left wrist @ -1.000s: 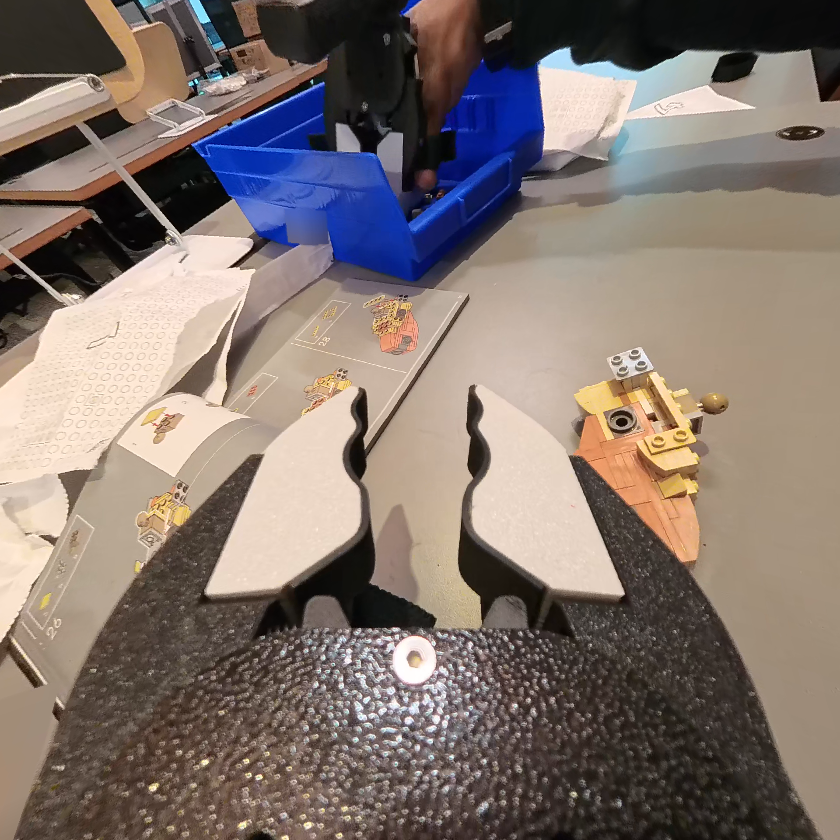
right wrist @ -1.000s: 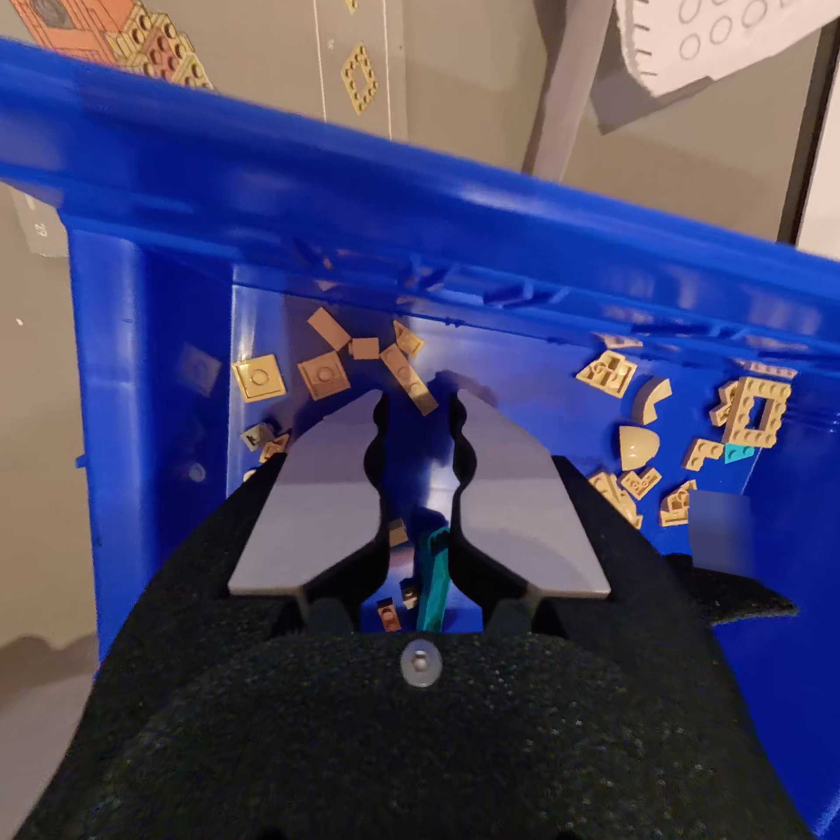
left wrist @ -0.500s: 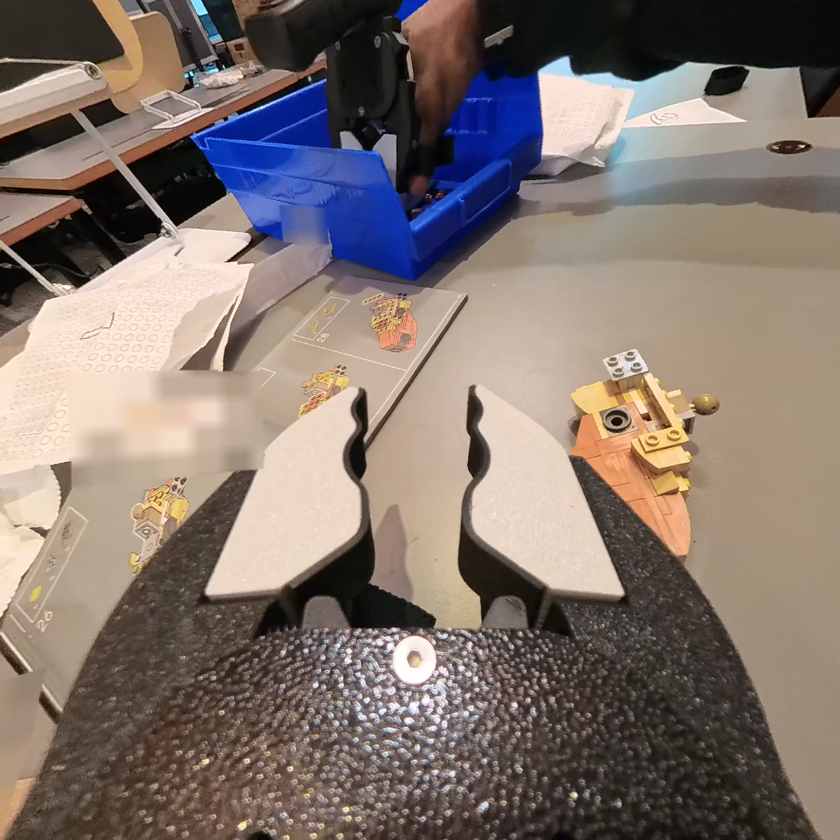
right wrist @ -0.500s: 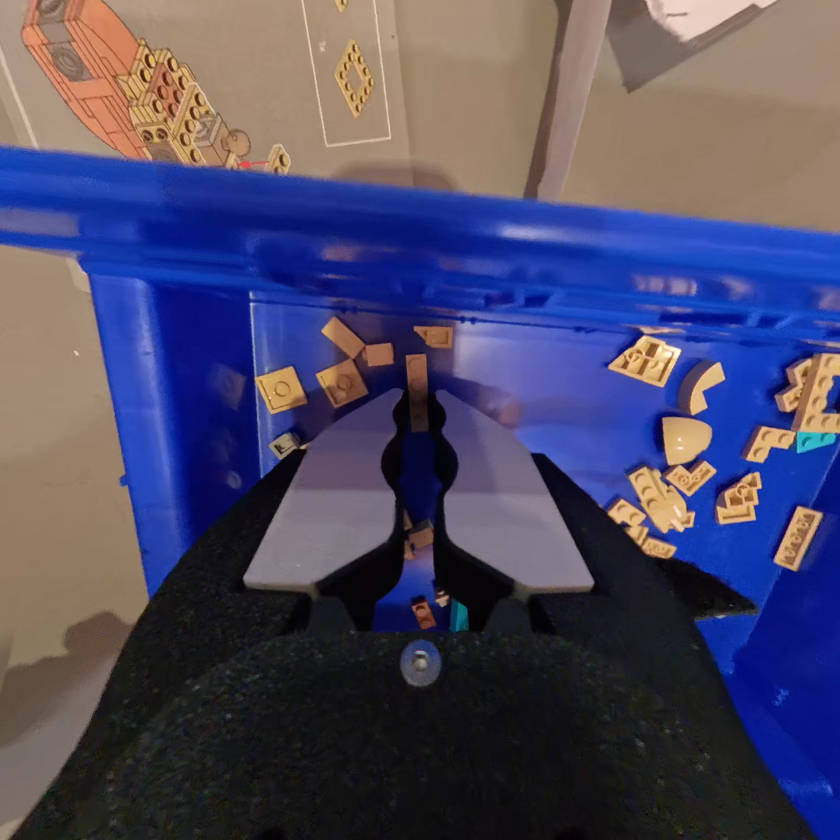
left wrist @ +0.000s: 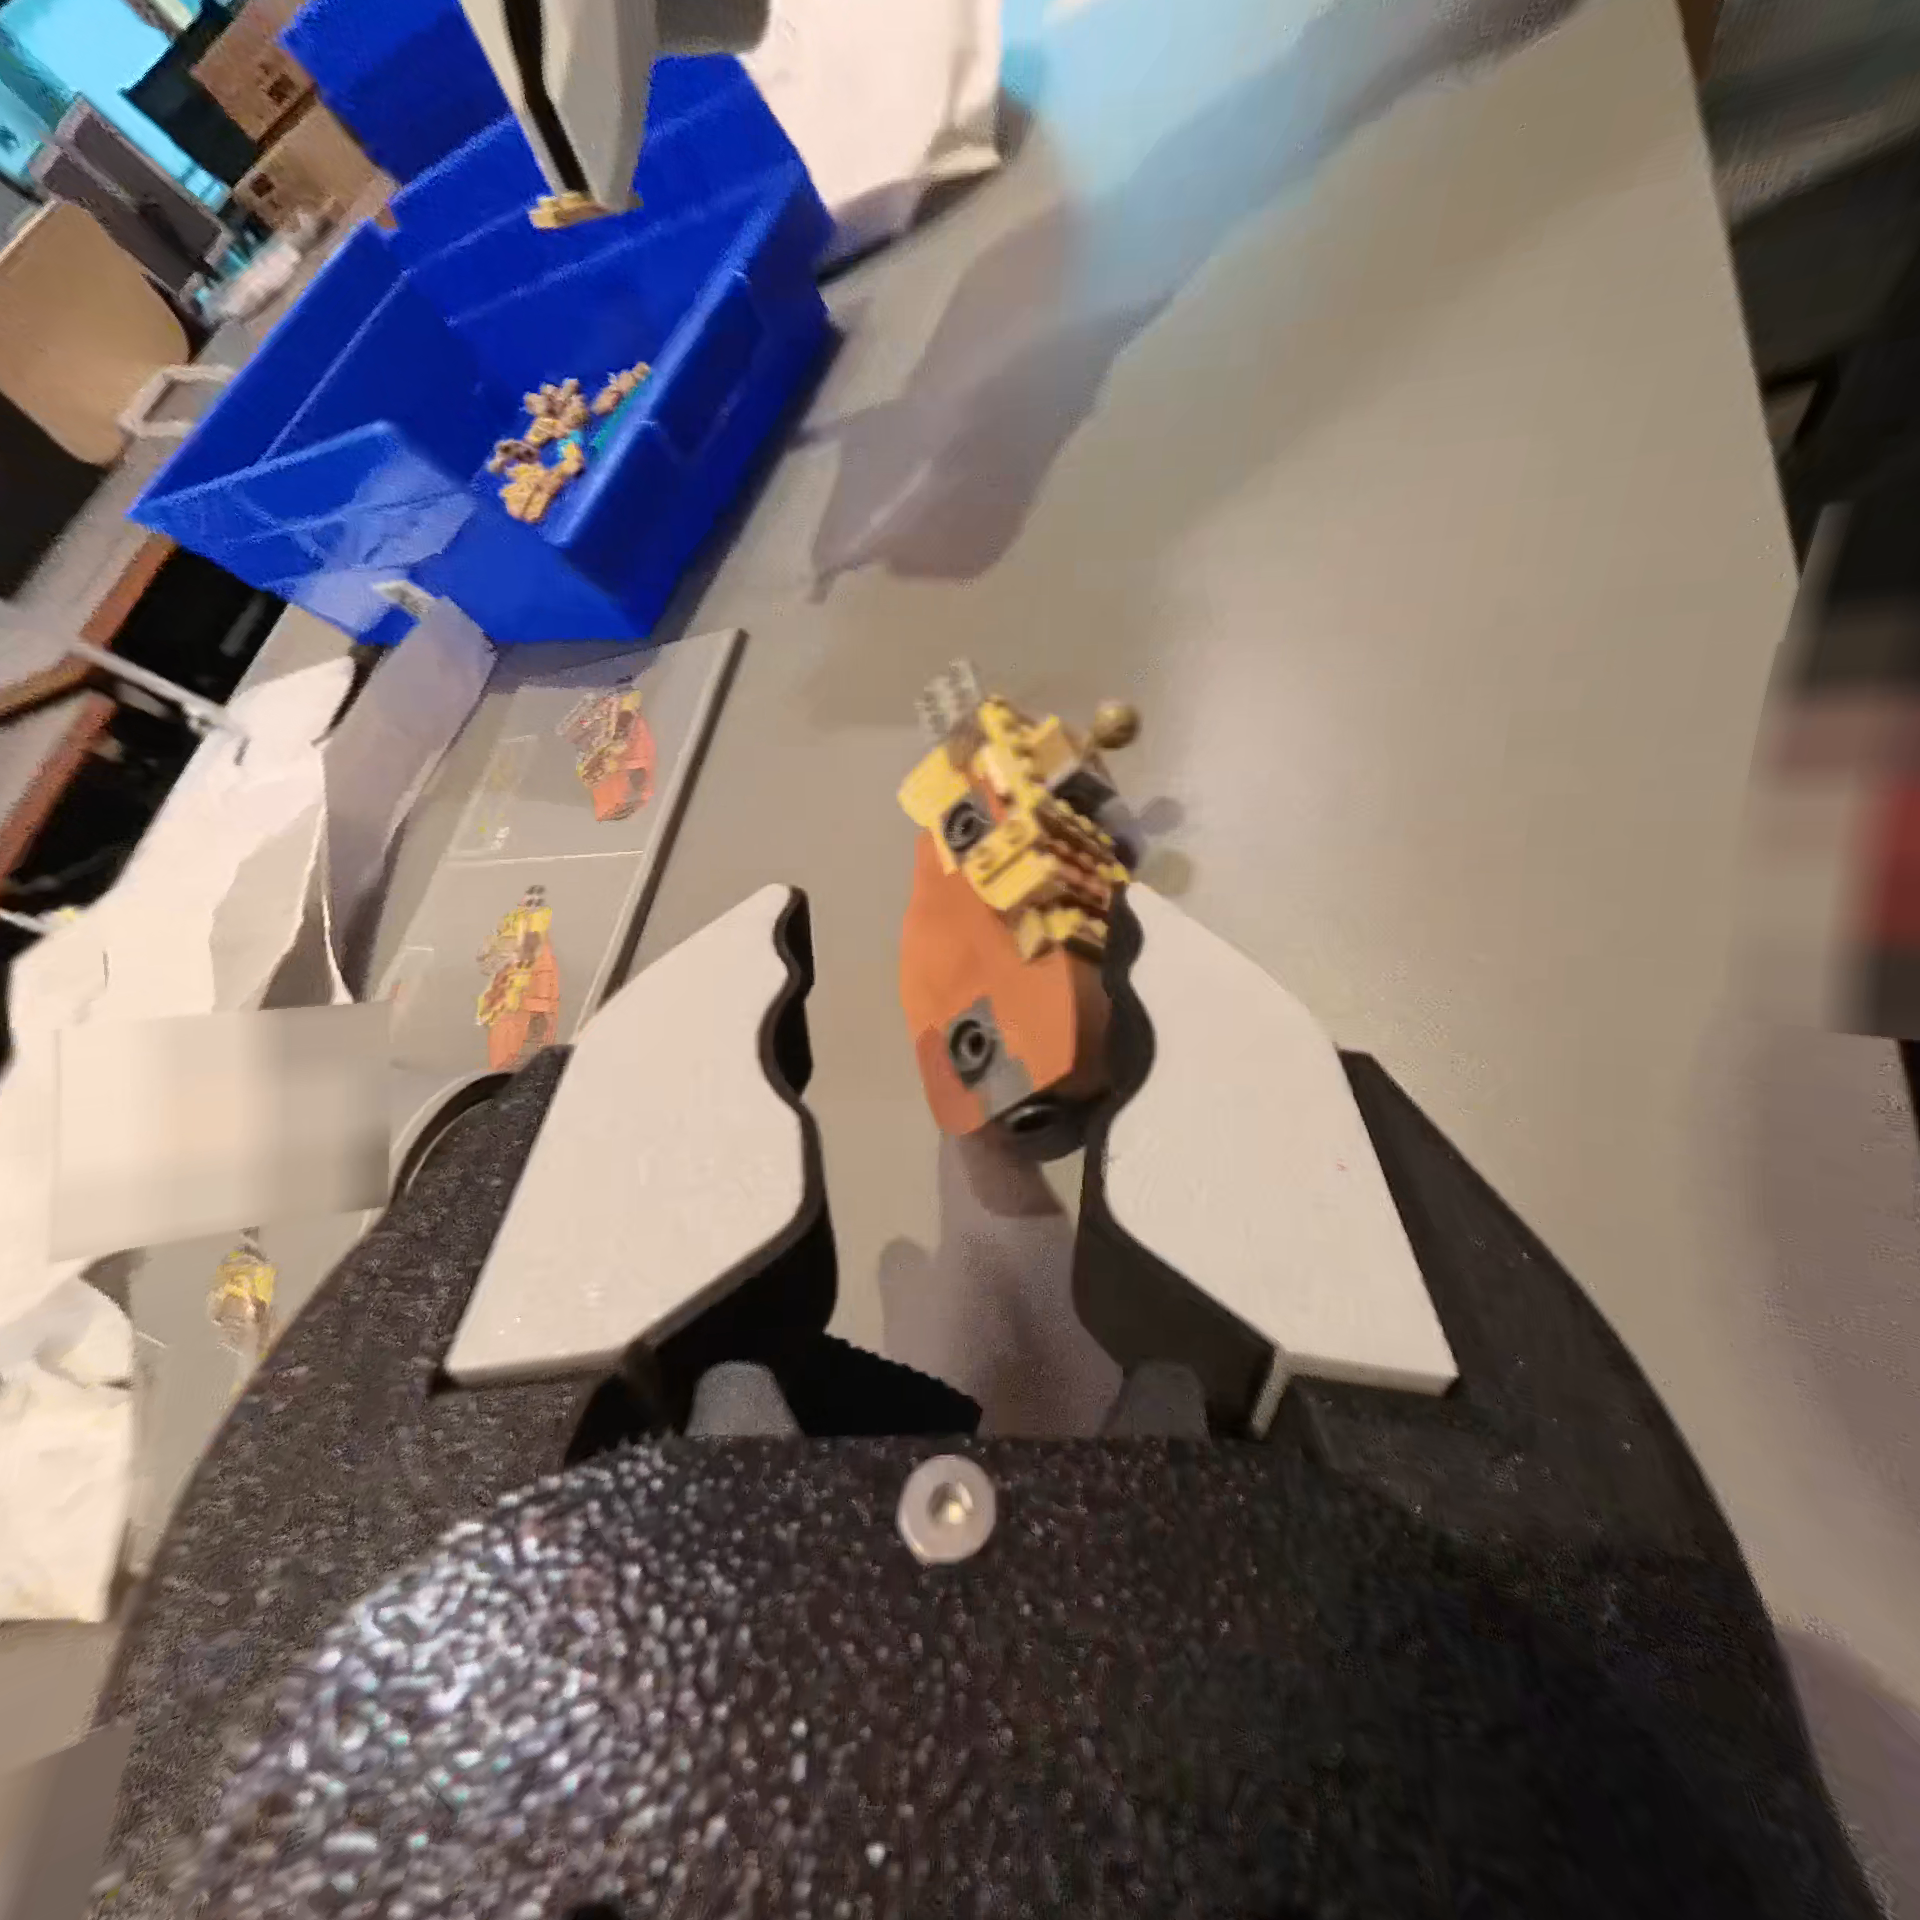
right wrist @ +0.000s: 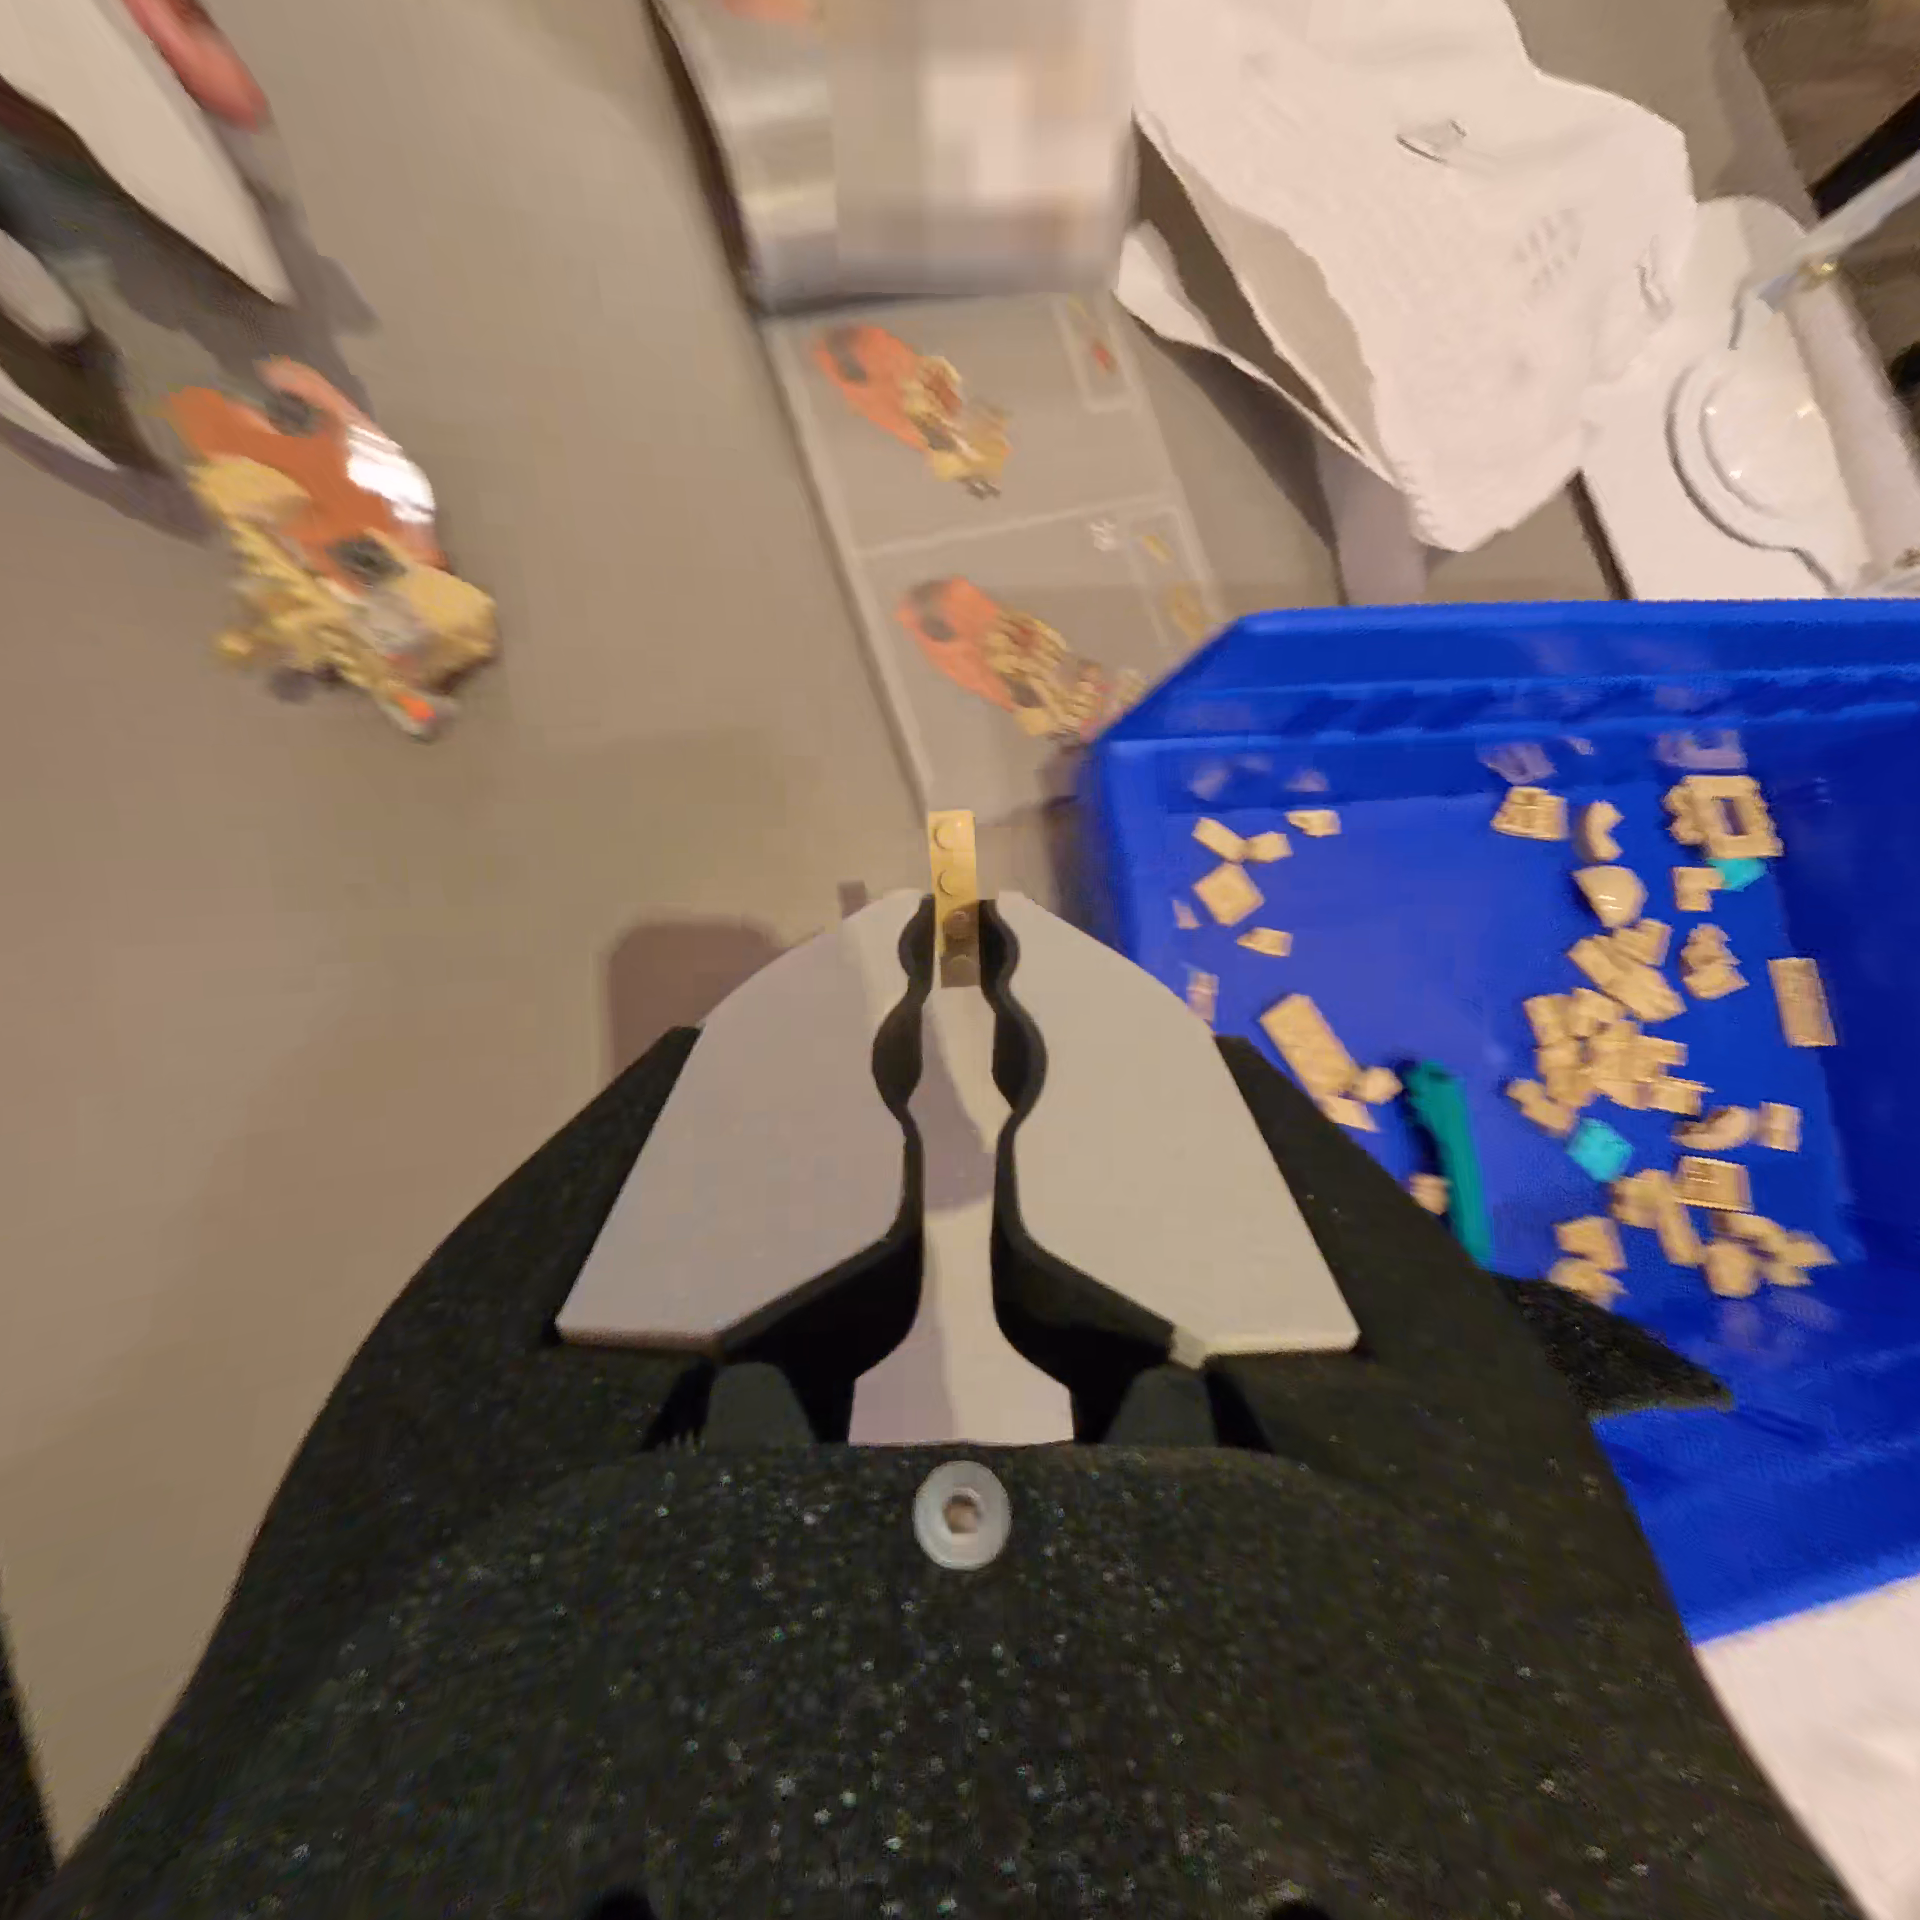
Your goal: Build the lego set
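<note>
The half-built lego ship, orange hull with tan and yellow parts, lies on the grey table between the fingers of my left gripper. That gripper is open: the hull is close against the right finger and a clear gap shows to the left finger. The ship also shows blurred in the right wrist view. My right gripper is shut on a thin tan plate with a row of studs that sticks out past the fingertips. It hovers over the table just left of the blue bin. It also shows above the bin in the left wrist view.
The blue bin holds several loose tan pieces and a few teal ones. The open instruction booklet lies between bin and ship, also in the right wrist view. Crumpled white paper bags lie at the table's left edge. Left tips to right tips: about 20 cm.
The right gripper shut on the tan plate inside the bin and lifted it out over the table. The left gripper opened wider and moved up around the ship.
</note>
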`<state>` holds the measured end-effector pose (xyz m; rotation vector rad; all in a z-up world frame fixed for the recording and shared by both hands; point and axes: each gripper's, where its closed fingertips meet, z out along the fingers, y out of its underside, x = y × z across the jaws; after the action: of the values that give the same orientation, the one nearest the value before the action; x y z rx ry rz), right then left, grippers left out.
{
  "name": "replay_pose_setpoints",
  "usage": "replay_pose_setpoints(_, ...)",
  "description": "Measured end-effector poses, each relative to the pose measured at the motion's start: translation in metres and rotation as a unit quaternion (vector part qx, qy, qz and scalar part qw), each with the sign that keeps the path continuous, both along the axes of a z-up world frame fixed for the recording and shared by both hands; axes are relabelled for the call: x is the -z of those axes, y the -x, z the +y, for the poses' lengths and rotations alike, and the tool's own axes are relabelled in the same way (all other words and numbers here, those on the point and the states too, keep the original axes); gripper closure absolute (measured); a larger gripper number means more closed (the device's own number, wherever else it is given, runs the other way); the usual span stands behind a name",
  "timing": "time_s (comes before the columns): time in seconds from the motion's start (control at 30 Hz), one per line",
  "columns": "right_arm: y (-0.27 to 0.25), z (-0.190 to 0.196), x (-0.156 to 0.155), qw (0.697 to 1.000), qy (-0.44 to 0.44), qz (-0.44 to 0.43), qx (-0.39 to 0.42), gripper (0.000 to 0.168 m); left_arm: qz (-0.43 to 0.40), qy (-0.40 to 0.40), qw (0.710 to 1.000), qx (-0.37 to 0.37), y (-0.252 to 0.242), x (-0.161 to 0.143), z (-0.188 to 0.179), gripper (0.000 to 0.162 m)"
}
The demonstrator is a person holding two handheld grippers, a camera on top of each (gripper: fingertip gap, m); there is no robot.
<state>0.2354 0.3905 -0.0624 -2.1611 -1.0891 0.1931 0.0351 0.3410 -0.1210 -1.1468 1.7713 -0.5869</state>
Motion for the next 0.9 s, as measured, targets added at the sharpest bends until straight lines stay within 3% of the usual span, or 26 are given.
replay_pose_setpoints(0.23,0.062,-0.049,0.047,0.99,0.031,0.135,0.007,0.161,0.05,-0.108,0.993,0.013,-0.013,0.019,-0.013,0.11)
replay_pose_setpoints(0.47,0.089,-0.059,0.062,0.981,0.047,0.189,0.017,0.161,0.096,-0.148,0.984,0.012,-0.017,0.03,-0.006,0.123)
replay_pose_setpoints(0.67,0.113,-0.065,0.066,0.975,0.051,0.216,0.032,0.161,0.089,-0.055,0.993,-0.058,-0.017,0.027,0.003,0.125)
replay_pose_setpoints(0.9,0.136,-0.053,0.065,0.973,0.044,0.223,0.044,0.161,0.044,0.167,0.978,-0.119,-0.019,0.017,0.009,0.125)
